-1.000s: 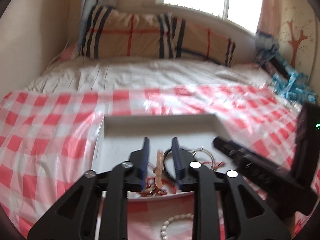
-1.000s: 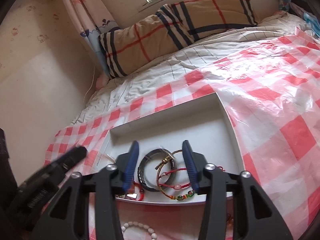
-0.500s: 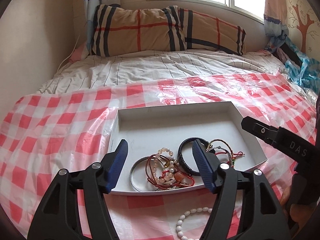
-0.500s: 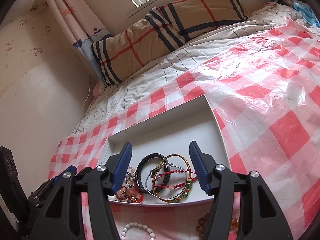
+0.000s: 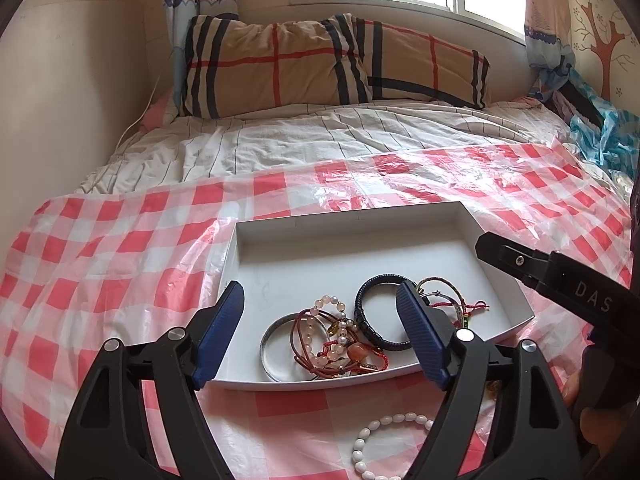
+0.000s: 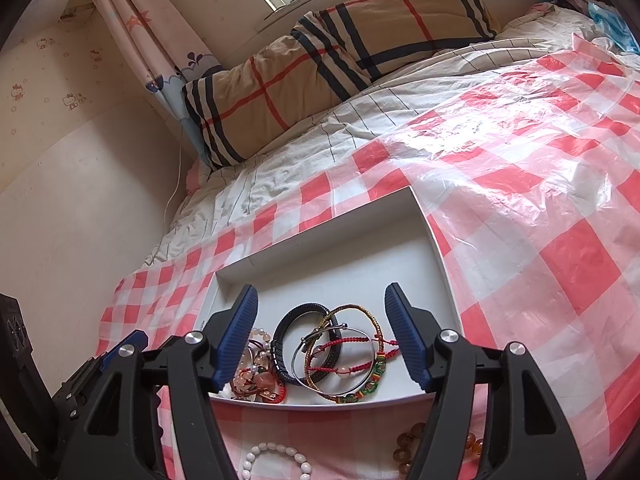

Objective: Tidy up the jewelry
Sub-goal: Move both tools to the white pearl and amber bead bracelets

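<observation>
A white shallow box (image 5: 352,236) (image 6: 320,256) lies on the checked plastic sheet. Its near half holds a tangle of bracelets: a black braided one (image 5: 370,320) (image 6: 280,354), a silver bangle (image 5: 268,344), red cord and pink bead strands (image 5: 340,348) (image 6: 260,380), and coloured string bracelets (image 6: 360,364). A white bead bracelet (image 5: 384,436) (image 6: 276,456) lies on the sheet in front of the box. Amber beads (image 6: 408,446) lie to its right. My left gripper (image 5: 320,332) is open and empty above the box's near edge. My right gripper (image 6: 322,340) is open and empty there too.
The red-and-white plastic sheet (image 5: 100,264) covers the near part of a bed. A striped duvet (image 5: 320,136) and plaid pillows (image 5: 312,64) lie behind. A wall is at the left, a blue bag (image 5: 604,136) at the far right.
My left gripper opened and let go of the beaded strand into the box. Both grippers opened wider and drew back and up from the box.
</observation>
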Motion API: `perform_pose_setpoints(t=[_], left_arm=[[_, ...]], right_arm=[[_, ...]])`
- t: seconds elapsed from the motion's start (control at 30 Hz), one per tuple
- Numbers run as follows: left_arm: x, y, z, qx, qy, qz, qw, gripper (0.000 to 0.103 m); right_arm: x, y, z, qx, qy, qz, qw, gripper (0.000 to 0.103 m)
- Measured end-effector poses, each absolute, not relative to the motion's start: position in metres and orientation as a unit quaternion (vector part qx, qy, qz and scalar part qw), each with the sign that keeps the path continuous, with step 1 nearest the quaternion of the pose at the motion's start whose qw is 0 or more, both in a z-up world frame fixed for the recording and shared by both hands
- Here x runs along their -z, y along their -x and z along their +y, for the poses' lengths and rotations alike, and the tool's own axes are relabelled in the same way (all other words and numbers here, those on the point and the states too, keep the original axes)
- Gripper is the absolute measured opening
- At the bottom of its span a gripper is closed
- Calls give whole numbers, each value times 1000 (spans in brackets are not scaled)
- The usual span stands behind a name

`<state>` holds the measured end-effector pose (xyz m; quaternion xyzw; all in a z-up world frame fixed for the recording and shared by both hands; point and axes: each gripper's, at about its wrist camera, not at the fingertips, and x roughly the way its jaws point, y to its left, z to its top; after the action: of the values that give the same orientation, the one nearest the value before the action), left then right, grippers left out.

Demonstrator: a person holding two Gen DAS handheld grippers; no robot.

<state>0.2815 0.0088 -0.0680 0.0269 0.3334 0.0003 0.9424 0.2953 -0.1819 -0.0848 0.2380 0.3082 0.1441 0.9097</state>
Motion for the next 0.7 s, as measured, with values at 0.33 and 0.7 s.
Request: perform_pose_setpoints(t=[0.33, 0.7], left_arm=[[68, -281, 7, 0, -30, 333, 942, 79], [71, -279, 4, 11, -49, 352, 935, 82]], right_arm=[[84, -294, -182, -144, -237, 308, 910, 66], [82, -288, -196, -124, -225, 314, 914, 68]])
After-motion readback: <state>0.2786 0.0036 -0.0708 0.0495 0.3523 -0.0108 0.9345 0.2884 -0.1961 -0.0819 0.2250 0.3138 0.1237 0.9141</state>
